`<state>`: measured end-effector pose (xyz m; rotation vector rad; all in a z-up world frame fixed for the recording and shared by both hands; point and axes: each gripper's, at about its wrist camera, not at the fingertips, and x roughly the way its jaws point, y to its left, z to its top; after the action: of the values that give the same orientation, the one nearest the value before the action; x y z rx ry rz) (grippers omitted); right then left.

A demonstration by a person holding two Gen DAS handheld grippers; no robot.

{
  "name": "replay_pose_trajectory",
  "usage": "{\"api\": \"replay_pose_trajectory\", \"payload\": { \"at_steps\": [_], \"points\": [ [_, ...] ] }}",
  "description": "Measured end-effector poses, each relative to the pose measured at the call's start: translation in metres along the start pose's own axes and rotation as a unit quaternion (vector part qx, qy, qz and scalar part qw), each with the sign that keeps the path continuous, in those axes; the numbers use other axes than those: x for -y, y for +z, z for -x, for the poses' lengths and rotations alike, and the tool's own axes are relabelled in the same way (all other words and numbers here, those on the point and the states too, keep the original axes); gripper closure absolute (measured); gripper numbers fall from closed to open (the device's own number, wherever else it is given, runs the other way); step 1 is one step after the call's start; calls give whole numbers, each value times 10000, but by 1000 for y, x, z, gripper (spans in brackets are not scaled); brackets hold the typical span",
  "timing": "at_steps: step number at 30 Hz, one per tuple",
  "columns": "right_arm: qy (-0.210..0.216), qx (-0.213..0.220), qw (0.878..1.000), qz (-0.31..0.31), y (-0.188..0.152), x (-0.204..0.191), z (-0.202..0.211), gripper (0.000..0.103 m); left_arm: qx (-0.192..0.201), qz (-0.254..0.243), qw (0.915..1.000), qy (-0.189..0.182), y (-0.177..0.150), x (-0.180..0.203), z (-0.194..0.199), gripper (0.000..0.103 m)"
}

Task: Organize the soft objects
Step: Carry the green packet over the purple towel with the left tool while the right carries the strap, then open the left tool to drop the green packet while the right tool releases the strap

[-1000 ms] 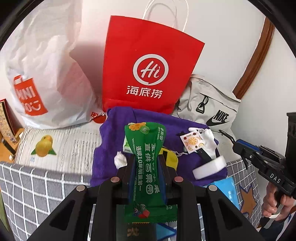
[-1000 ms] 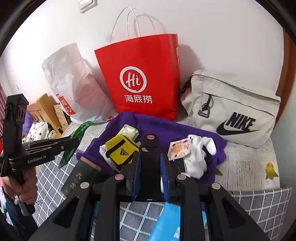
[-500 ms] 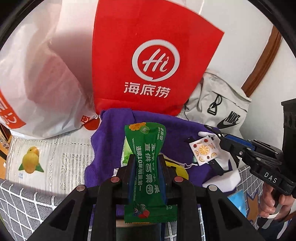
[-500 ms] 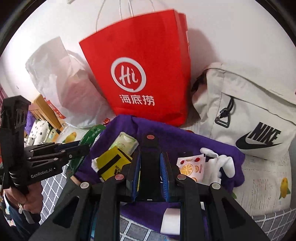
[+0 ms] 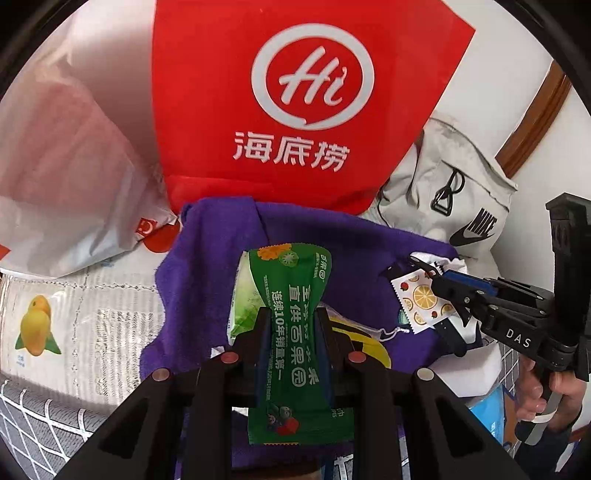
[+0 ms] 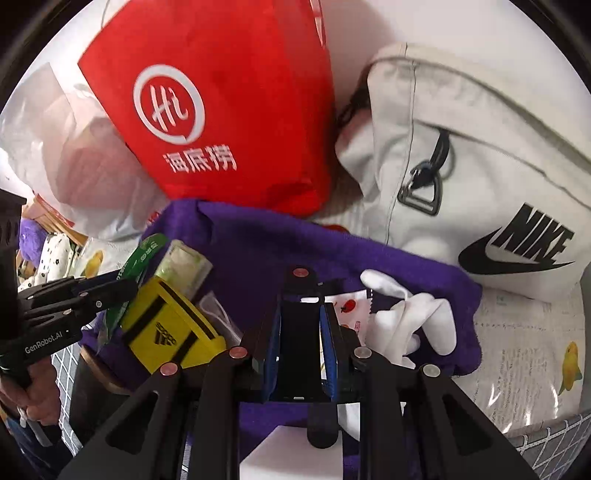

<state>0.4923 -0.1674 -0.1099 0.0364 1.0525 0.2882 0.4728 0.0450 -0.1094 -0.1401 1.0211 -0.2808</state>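
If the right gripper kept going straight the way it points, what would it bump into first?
Most likely the small orange-print packet lying on the purple cloth, just beyond the right gripper, beside the white sock. Depth is hard to judge here.

Lighting: bright, even, diffuse — no single source visible. Soft pinkish shadow on the white wall (image 6: 480, 29) beside the red paper bag (image 5: 295, 103). Mild sheen on the translucent plastic bag (image 5: 62, 147). Fisheye distortion: heavy bending and black vignette at all edges. Focus: centre sharp — slight softness toward the rims.
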Motion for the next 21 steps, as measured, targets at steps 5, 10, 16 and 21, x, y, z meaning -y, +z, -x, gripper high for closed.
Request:
{"api": "replay_pose_trajectory", "payload": {
  "at_steps": [5,10,16,21],
  "points": [
    [13,-191,9998,0,1,5,-12,81,-153,26,9999,59,1,-2,-11,80],
    [116,-261,9996,-6,0,8,-14,80,-205,35,9997,82,1,0,-15,76],
    [145,-214,9997,14,-2,11,-6,80,-222,-77,9996,156,0,6,-13,60],
    [-34,-50,9998,178,-4,8,13,66,-183,-123,9992,335,-2,11,-5,42]
  ]
}}
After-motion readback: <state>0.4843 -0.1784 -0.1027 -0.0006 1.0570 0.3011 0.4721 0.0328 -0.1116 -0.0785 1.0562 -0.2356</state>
